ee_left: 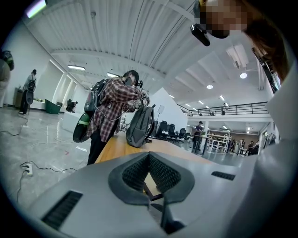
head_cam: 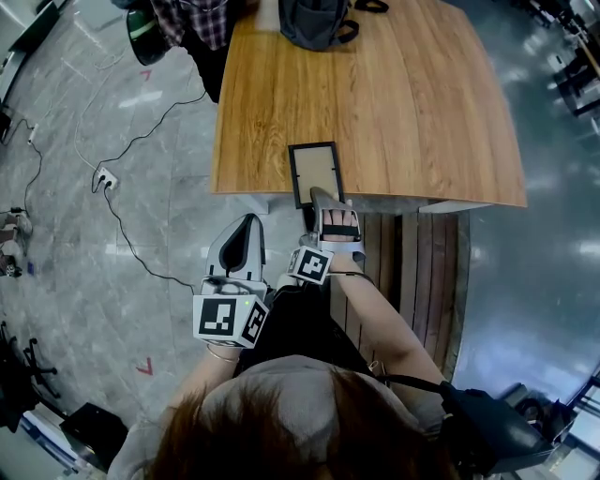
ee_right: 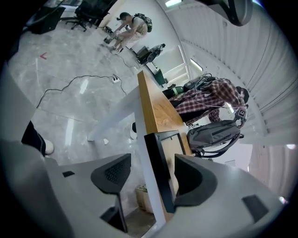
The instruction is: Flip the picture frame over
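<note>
So, had the right gripper [ee_right: 151,165] spread wide, straddling the near edge of the picture frame [head_cam: 316,172], not clamping; found it flat on the wooden table [head_cam: 422,112], right at the front edge; held the left gripper [ee_left: 149,157] shut, empty.

Seemingly matt picture frame [head_cam: 316,173], wood-grain table [head_cam: 422,112]

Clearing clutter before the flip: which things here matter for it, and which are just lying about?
In the job: picture frame, right tool open around its near edge, wooden table.
Lying about: backpack, power strip on the floor, shut left tool.
</note>
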